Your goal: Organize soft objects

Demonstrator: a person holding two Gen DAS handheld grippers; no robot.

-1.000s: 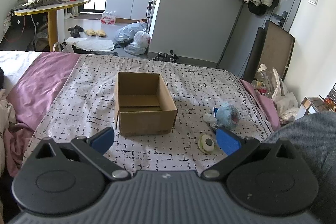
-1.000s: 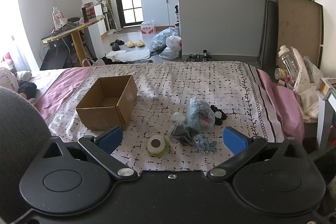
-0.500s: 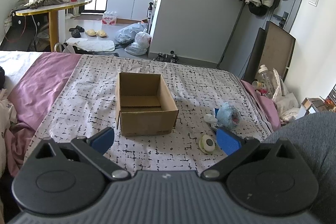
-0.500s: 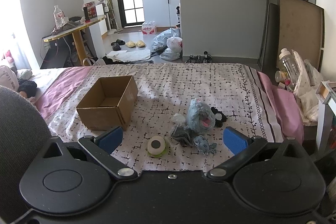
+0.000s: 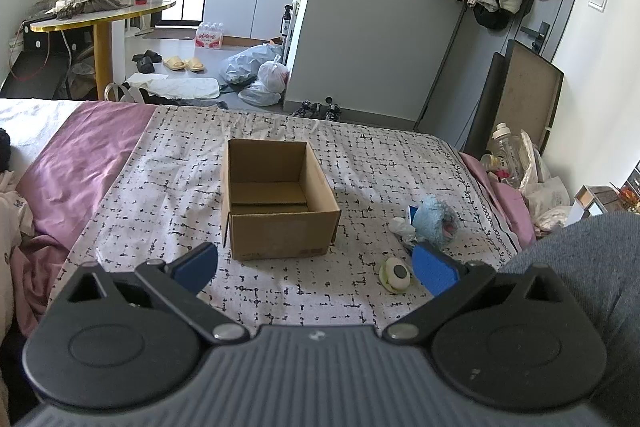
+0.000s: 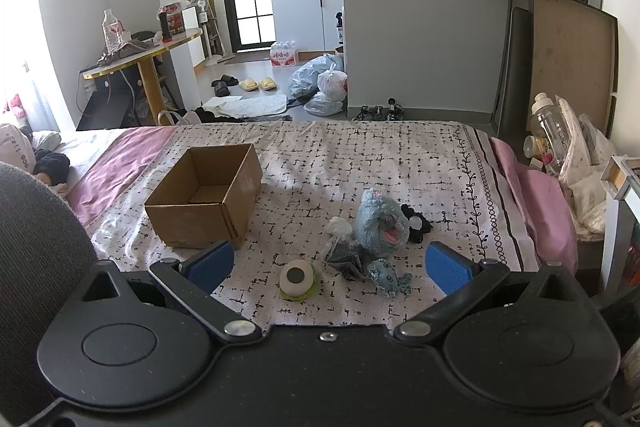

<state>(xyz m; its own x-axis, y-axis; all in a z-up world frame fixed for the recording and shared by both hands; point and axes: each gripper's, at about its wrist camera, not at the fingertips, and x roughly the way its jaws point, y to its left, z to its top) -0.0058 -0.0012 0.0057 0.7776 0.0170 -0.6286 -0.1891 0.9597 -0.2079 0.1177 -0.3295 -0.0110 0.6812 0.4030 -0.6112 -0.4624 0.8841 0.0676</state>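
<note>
Left gripper [image 5: 315, 267]: jaws spread wide, empty — faces the cardboard box [image 5: 276, 199].
Right gripper [image 6: 328, 263]: jaws spread wide, empty.
Soft toys: blue plush [image 6: 378, 223] and small blue toy [image 6: 388, 277] lie on the bed [image 6: 360, 155], right of the box.
Nearer arm: right — pile sits just ahead, slightly right of centre.

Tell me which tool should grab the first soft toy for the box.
Right, probably. The open right tool frames the big blue plush and small blue plush between its fingers. The left tool, also open, faces the empty cardboard box; the toys lie off to its right.
</note>
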